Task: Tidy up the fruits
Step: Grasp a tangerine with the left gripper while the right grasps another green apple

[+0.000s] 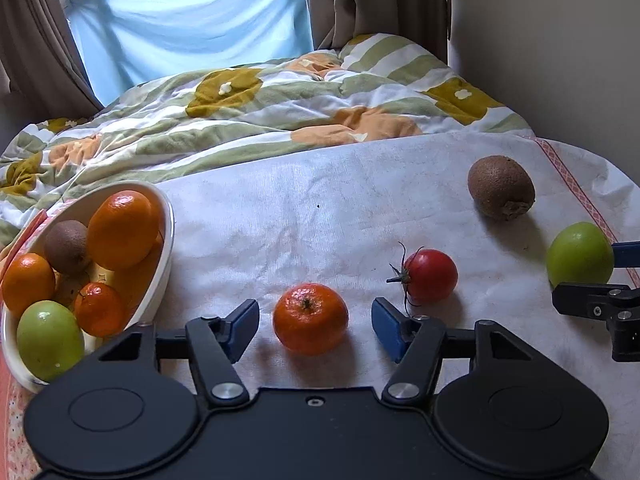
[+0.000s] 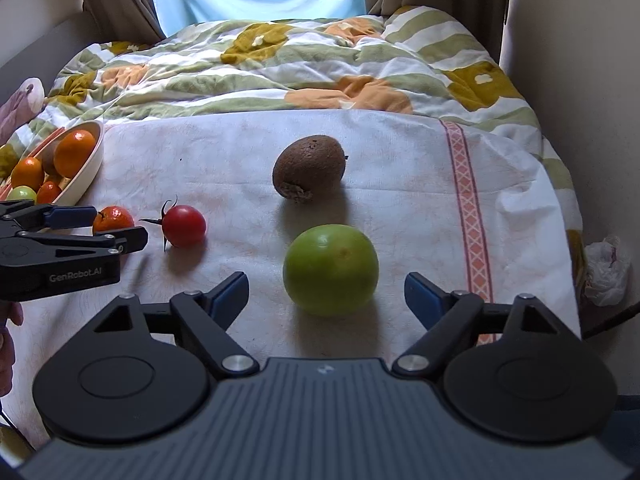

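Tangerine (image 1: 310, 318) sits on cloth between my left gripper (image 1: 315, 327) fingers, spread wide, not touching. Green fruit (image 2: 331, 269) lies between my right gripper (image 2: 326, 295) fingers, likewise spread. Bowl (image 1: 166, 268) left of left gripper.

A: Loose fruit colours?
B: Orange mandarin (image 1: 310, 318), red tomato (image 1: 431, 275) w/ green stem, brown kiwi (image 2: 309, 167), green apple (image 2: 331, 269).
A: Cloth?
B: White tablecloth (image 2: 248, 152), pink lattice stripe. Quilt (image 2: 280, 64): white, green stripes, mustard & orange blobs.
A: Bowl?
B: Cream bowl (image 1: 165, 276). Pale blue sheet (image 1: 192, 24), brown curtains (image 1: 36, 52).
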{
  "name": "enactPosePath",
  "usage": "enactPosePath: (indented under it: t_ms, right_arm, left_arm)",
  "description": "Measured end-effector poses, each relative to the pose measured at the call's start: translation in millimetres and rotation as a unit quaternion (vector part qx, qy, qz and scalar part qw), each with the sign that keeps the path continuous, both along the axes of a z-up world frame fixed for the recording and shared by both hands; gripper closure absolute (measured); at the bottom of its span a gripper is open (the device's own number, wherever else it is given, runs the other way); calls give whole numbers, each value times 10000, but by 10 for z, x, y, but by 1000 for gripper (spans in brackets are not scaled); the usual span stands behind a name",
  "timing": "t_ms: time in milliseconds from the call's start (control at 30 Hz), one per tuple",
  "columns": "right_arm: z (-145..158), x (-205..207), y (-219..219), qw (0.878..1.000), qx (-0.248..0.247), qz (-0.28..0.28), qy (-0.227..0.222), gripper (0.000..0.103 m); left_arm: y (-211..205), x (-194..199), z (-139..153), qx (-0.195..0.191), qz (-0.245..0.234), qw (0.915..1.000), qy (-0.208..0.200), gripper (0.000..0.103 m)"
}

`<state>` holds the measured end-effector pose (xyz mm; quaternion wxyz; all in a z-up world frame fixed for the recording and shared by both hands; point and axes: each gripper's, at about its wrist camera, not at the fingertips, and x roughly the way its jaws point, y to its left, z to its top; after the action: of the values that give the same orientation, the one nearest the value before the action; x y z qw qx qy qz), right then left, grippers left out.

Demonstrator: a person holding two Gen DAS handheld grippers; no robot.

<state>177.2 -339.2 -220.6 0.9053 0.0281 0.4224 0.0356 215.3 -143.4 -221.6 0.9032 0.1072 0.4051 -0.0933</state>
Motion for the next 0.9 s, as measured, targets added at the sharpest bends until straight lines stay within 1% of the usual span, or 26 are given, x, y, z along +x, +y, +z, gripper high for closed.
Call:
enactPosePath:
  t_ms: [100,233,333,367,400,433,633,800,867,900]
  right_arm:
    - [-10,7,0,10000,10,0,-3,4]
    - [-32,36,-4,10000,-19,-17,5,4]
    - [-50,72,-13,10000,-60,-19,-14,5]
    - [-54,83,-14,10000,-69,-15,-17,6]
    - [-59,94,-18,10000,-73,-12,-15,10]
    - [-63,106,-18,10000,-72,-11,-14,12]
    - [-59,126,-16,9999,-131,-25,-83,12]
    - [-61,128,-7,9998,-153,-27,-82,12]
    - [-73,121,8,9999,-159,-19,-63,18]
    - [-84,124,11,9999,-147,-12,-40,25]
  left_arm:
    - [-17,-8,-17,27,-37,10000,25,42]
    - [-36,-10,-29,61,-36,10000,0,42]
    - [-67,-12,-34,86,-113,9999,-28,47]
    - [-70,-15,-34,98,-143,9998,-36,51]
    - [-71,-17,-32,106,-169,9998,-41,56]
    - [-73,-19,-31,128,-179,9997,-47,59]
    - [-77,-49,-27,202,-256,9994,-76,59]
    - [-59,-91,18,148,-245,9995,-100,59]
    - [-54,-104,28,108,-234,9996,-82,59]
    - [-54,-113,31,86,-231,9997,-76,59]
